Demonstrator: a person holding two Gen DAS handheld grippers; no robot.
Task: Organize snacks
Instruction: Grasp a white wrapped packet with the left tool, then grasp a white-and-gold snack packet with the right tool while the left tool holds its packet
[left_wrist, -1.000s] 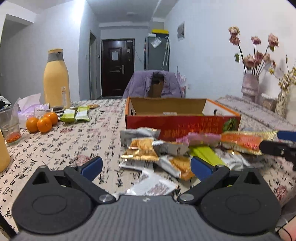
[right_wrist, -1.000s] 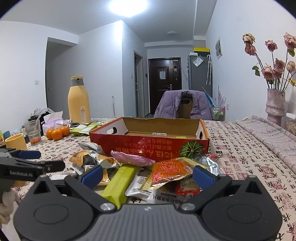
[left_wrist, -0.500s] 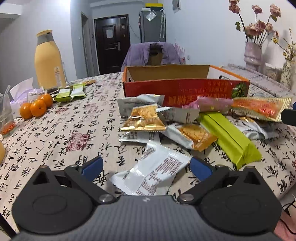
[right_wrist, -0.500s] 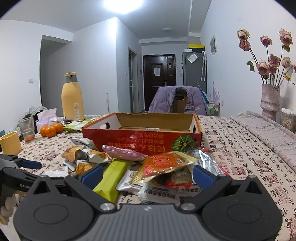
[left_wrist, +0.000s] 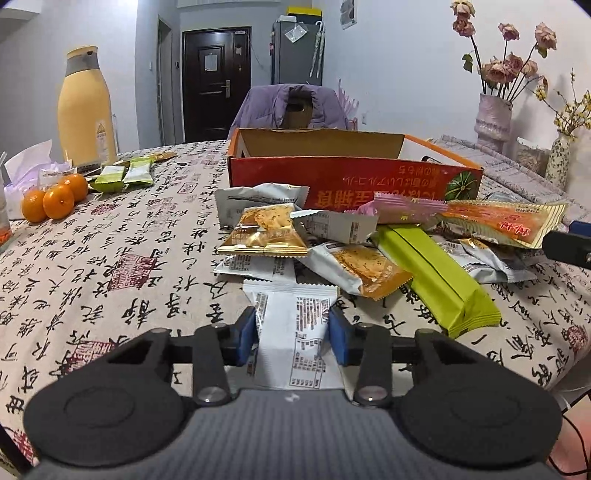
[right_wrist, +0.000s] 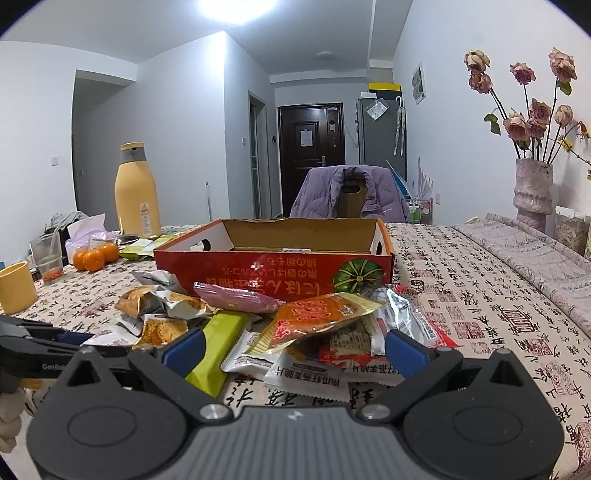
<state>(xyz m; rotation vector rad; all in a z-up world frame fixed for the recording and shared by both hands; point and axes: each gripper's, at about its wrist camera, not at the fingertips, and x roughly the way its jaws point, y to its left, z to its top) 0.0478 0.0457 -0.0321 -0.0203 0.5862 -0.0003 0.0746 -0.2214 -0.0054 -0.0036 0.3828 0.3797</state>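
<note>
Snacks are lying in a loose heap on the surface, just in front of the red cardboard box. We are clamping our left tool on a white packet at the near edge of the heap, its blue pads pressing both sides. We are holding our right tool with its fingers standing apart, gripping nothing, over the near right part of the heap beside a long green packet. Far to the left, three oranges are sitting near a tall yellow bottle.
</note>
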